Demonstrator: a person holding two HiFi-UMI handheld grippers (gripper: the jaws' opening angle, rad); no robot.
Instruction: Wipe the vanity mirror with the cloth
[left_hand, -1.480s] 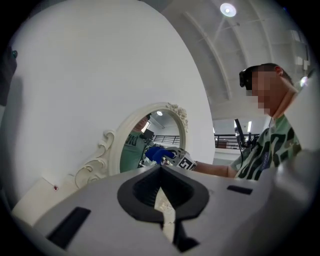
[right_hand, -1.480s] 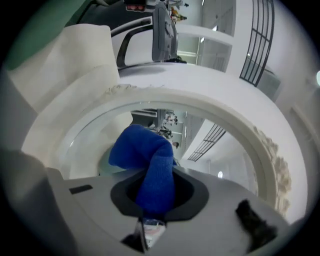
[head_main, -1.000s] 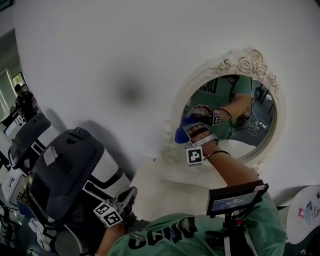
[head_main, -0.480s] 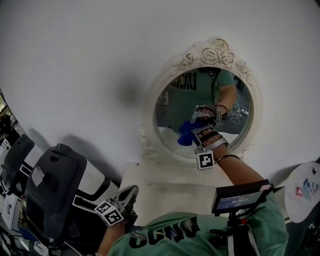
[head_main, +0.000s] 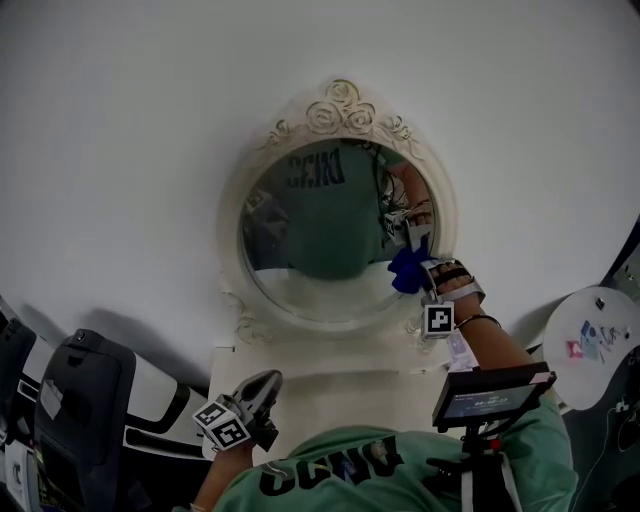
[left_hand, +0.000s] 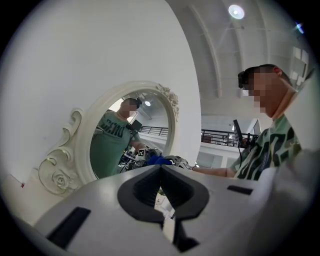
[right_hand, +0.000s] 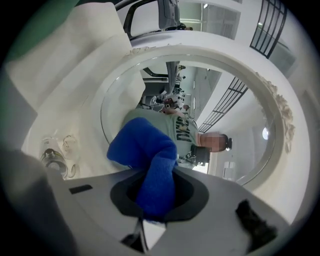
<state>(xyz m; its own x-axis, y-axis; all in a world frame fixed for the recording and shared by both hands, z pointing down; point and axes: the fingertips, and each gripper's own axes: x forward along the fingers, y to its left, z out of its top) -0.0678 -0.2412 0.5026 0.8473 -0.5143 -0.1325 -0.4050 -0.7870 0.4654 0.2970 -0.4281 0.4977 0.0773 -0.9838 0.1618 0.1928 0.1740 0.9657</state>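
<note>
**Editor:** What are we looking at?

**Photographer:** A right gripper (head_main: 420, 272) pinches a blue cloth (head_main: 404, 268) between its jaws. The bunched end pokes out past the tips and appears to meet the glass of the vanity mirror (head_main: 320, 240), close to the inner edge of the ornate frame. The left gripper (head_main: 262, 386) hangs low over the desk (head_main: 330, 365), well behind the working jaws. Its own jaws are pressed together on nothing.

**Editor:** Where is the risk?

**Photographer:** Mostly in the grip. Only a narrow fold sits between the jaws, so a hard drag across the glass could pull the cloth free. If the loose bunch folds sideways, the bare tips might reach the mirror and scrape it. The carved frame lies just beside the tips, and a wide stroke could snag the cloth there.

**Editor:** Anything else?

**Photographer:** Small clear glass pieces (right_hand: 54, 157) sit at the mirror's foot, off to one side of the jaws, where a low sweep could knock them. The mirror stands on the desk, and a heavy push could shift it.
</note>
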